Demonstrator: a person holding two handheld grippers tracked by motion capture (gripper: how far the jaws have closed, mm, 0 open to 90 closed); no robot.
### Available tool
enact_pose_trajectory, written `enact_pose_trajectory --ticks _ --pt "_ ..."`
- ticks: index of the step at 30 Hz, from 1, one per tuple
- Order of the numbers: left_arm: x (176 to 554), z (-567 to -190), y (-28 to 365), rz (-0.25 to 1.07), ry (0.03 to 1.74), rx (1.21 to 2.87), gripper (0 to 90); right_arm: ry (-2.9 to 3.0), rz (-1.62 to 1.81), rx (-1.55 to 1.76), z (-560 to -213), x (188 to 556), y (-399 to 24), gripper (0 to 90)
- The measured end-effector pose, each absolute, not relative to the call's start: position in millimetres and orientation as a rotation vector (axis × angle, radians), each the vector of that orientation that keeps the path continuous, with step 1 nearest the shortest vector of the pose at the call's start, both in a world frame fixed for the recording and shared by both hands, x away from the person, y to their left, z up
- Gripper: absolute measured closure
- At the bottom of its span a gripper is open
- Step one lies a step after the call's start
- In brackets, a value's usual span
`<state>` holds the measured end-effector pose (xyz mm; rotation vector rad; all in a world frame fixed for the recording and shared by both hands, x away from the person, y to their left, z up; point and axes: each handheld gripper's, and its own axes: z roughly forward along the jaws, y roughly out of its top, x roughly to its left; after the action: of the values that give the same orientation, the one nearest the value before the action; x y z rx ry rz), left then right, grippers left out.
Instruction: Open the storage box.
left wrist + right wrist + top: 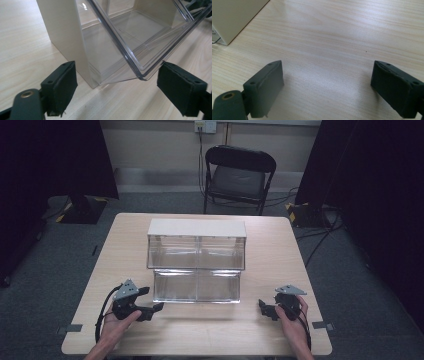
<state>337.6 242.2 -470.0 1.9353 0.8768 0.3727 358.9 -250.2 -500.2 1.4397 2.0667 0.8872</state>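
A cream cabinet (pixel 196 227) with clear plastic drawers stands mid-table. Its lower clear drawer (pixel 196 286) is pulled out toward me. My left gripper (pixel 156 305) rests at the drawer's front left, open, jaws wide apart and empty. In the left gripper view the drawer's clear corner (pixel 140 72) hangs between and beyond the jaws of the left gripper (pixel 125 93), and the cabinet's cream side wall (pixel 63 37) rises behind. My right gripper (pixel 262 308) sits open at the front right of the table. In the right gripper view the right gripper (pixel 327 90) has bare wood between its jaws.
The wooden table (pixel 280 250) has free room on both sides of the cabinet and along the front edge. A black folding chair (pixel 239 175) stands beyond the far edge. The cabinet's corner (pixel 229 17) shows at upper left in the right gripper view.
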Motion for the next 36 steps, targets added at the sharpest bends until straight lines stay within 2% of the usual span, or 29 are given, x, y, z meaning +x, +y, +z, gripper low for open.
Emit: enact_pose_trajectory --ticks 36 --pt "335.1 -465.9 244.7 0.338 0.852 1.898 15.4 2.067 0.887 1.439 -500.2 358.9 -250.3 10.3"
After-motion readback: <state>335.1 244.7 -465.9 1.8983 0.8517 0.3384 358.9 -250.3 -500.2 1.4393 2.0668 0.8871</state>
